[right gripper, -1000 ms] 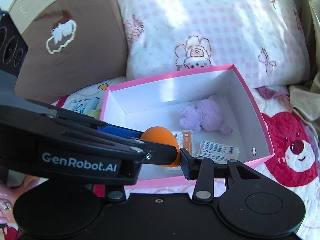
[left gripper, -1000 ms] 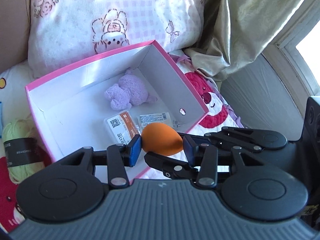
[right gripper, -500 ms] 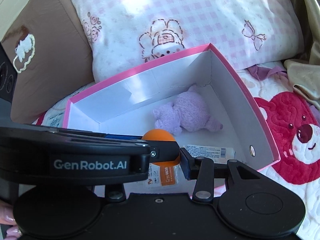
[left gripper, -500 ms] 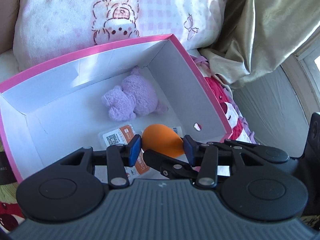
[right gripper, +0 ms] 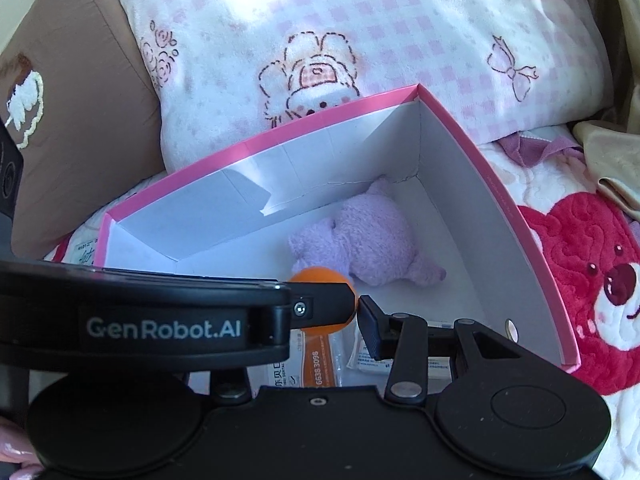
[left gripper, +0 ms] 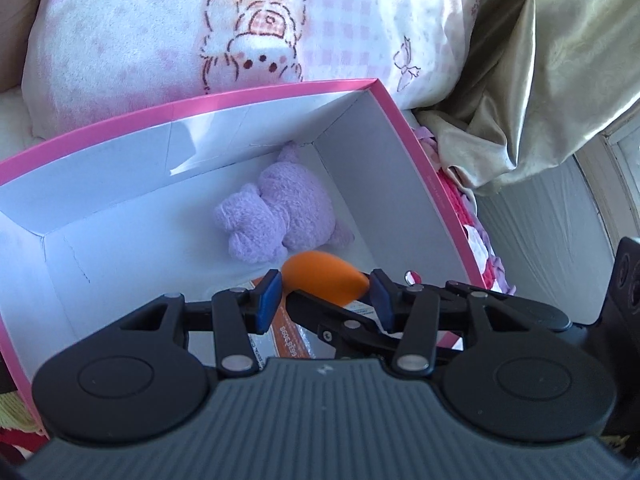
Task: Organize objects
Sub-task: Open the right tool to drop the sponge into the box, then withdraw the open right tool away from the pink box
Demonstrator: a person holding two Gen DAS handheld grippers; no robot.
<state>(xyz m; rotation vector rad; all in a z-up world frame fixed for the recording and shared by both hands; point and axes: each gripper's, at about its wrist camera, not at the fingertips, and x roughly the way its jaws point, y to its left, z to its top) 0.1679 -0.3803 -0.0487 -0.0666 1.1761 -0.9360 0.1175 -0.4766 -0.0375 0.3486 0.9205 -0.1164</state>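
Note:
A pink-rimmed white box (left gripper: 412,128) lies on the bed, also in the right wrist view (right gripper: 496,184). Inside it are a purple plush toy (left gripper: 280,220) (right gripper: 368,240) and flat packets (right gripper: 316,364). My left gripper (left gripper: 324,300) is shut on an orange egg-shaped sponge (left gripper: 324,276) and holds it over the box's near part, just in front of the plush. In the right wrist view the left gripper's arm crosses in front and hides most of the sponge (right gripper: 320,276). My right gripper (right gripper: 352,320) is beside it over the box; only its right finger shows.
A pink checked pillow (right gripper: 360,40) leans behind the box, with a brown cushion (right gripper: 72,100) to its left. A gold curtain (left gripper: 540,60) hangs at right. A red bear quilt (right gripper: 592,280) lies right of the box. Yellow yarn (left gripper: 12,412) lies left of the box.
Both grippers have moved forward over the box with the orange sponge in the left one. The sponge is now deeper over the box, close to the plush toy.

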